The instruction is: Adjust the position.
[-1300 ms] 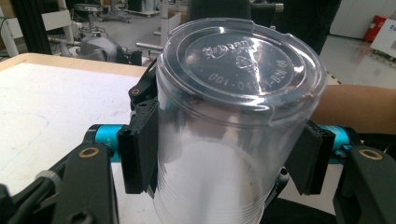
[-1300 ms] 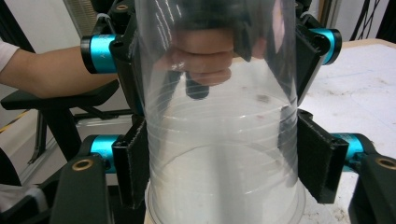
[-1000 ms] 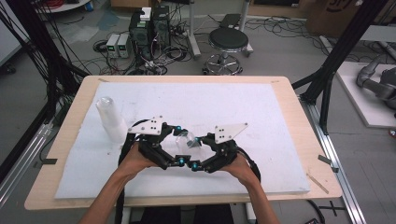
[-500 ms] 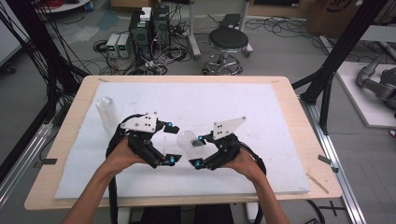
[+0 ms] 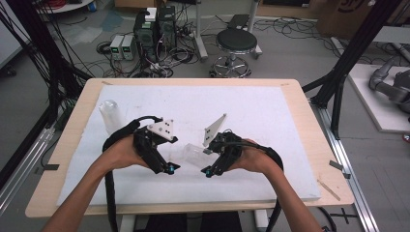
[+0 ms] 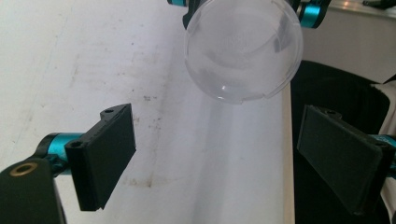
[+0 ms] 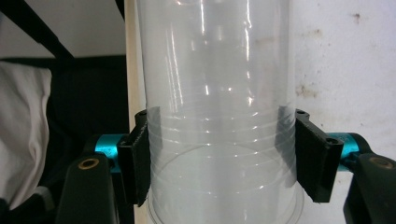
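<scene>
Hanging above the white mat (image 5: 270, 116) near the table's front edge, the clear cup (image 5: 192, 155) was clamped by the right gripper (image 5: 209, 170). The left gripper (image 5: 170, 168), jaws wide though just narrowing, held nothing. Another cup (image 5: 110, 115) stood well apart.

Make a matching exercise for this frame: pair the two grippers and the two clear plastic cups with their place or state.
Things
1. left gripper
2. right gripper
3. clear plastic cup between the hands
4. clear plastic cup standing upside down

Places or states
A. alone on the white mat, far left
B. jaws apart, nothing between them
C. lifted off the mat, held on its side
D. pads pressed on a cup's wall

Pairs: 1-B, 2-D, 3-C, 4-A
</scene>
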Available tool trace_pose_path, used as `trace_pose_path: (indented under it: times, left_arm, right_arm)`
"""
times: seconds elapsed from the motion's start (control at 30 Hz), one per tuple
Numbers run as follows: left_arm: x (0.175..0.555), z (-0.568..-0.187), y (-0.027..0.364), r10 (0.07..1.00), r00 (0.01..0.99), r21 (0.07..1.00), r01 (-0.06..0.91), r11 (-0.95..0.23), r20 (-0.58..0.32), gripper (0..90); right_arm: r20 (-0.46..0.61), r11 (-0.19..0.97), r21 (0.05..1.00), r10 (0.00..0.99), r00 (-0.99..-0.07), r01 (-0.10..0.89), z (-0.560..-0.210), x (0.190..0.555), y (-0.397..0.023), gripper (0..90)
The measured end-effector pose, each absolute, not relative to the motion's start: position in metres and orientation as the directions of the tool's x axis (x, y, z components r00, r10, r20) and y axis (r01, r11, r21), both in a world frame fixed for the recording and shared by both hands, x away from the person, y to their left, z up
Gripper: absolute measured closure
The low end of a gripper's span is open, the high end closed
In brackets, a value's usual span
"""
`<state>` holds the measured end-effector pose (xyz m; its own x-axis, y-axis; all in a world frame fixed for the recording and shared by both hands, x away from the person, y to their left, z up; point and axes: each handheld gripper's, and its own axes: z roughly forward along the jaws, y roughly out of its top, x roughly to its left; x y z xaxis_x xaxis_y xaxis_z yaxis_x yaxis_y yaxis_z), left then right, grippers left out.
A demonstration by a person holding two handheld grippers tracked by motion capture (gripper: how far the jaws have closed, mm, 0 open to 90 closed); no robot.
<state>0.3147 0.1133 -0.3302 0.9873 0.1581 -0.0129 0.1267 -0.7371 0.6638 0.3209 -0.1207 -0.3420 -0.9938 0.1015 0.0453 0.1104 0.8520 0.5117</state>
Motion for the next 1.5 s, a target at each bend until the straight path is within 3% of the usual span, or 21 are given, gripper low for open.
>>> trace_pose_path:
  times: [0.33,1.5]
  left_arm:
    - [0.319,-0.336,0.104,0.144,0.990,0.624,0.121,-0.772,-0.014,12.1]
    - [0.320,-0.342,0.082,0.054,0.996,0.622,0.085,-0.779,-0.068,29.4]
  right_arm:
    - [0.037,0.907,0.413,0.079,-0.996,0.087,-0.343,0.321,-0.111,32.1]
    - [0.045,0.922,0.381,0.057,-0.997,0.070,-0.347,0.321,-0.103,32.7]
